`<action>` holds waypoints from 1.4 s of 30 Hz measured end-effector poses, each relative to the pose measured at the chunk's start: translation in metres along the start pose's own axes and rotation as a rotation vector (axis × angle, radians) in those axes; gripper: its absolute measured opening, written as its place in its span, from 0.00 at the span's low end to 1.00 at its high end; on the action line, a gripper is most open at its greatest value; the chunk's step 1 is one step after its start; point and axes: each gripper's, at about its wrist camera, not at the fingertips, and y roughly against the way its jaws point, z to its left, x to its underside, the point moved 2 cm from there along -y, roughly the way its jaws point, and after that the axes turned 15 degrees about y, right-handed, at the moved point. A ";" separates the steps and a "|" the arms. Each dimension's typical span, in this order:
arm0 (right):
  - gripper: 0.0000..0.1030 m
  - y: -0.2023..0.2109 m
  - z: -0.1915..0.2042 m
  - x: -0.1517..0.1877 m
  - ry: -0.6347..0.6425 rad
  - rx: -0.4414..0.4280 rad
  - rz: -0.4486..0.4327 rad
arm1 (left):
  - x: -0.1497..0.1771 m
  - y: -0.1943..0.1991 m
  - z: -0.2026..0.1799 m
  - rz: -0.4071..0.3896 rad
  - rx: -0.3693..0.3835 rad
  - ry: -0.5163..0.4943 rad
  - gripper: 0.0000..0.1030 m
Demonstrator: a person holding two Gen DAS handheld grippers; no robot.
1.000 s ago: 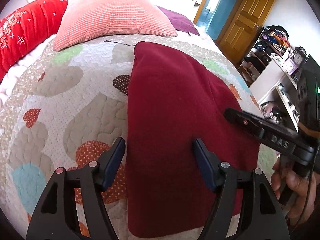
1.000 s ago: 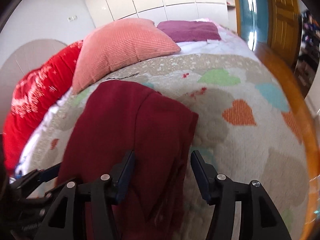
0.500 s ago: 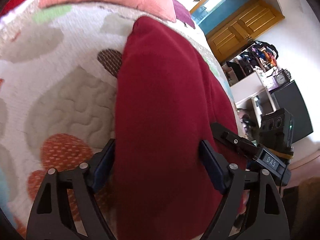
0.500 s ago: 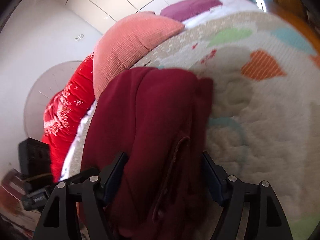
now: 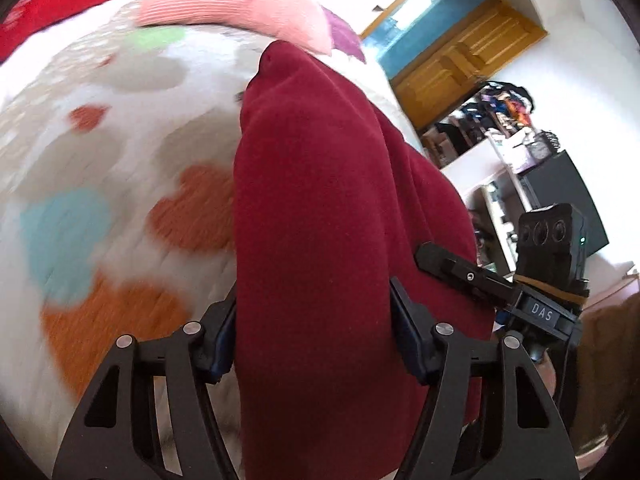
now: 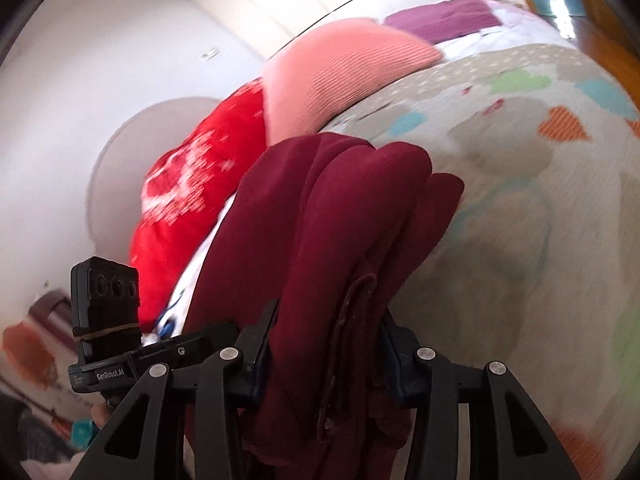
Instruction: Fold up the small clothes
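Note:
A dark red garment (image 5: 320, 200) lies lengthwise on a heart-patterned quilt (image 5: 100, 160). My left gripper (image 5: 312, 340) is shut on its near edge; the cloth fills the space between the two blue-padded fingers. My right gripper (image 6: 324, 344) is shut on the other near corner of the garment (image 6: 340, 220), which bunches in thick folds and lifts off the quilt (image 6: 520, 200). The right gripper also shows at the right of the left wrist view (image 5: 480, 280). The left gripper shows at the lower left of the right wrist view (image 6: 132, 364).
A pink pillow (image 5: 240, 0), a red pillow (image 6: 200, 200) and a purple pillow (image 6: 444, 20) sit at the head of the bed. A wooden door (image 5: 460, 60) and cluttered shelves (image 5: 500, 140) stand to the right.
Both grippers moved onto the garment's near edge and closed on it. The near edge has risen off the quilt and the cloth now bunches up toward the pillows.

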 end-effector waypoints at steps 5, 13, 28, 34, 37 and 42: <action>0.46 -0.019 0.038 0.046 0.026 0.020 0.082 | 0.039 0.009 0.034 -0.011 -0.121 -0.019 0.64; 0.53 0.021 0.053 0.050 0.041 0.126 0.017 | 0.036 0.050 0.025 -0.164 -0.192 -0.097 0.65; 0.43 -0.028 0.098 0.086 0.465 0.324 0.186 | 0.000 -0.018 0.010 -0.185 -0.379 -0.160 0.69; 0.42 -0.018 0.104 0.086 0.434 0.310 0.163 | 0.003 -0.016 0.009 -0.213 -0.389 -0.161 0.71; 0.42 -0.005 0.118 0.083 0.433 0.291 0.140 | 0.004 -0.014 0.009 -0.228 -0.390 -0.156 0.71; 0.43 -0.012 0.123 0.095 0.440 0.322 0.161 | 0.008 -0.012 0.006 -0.243 -0.388 -0.152 0.71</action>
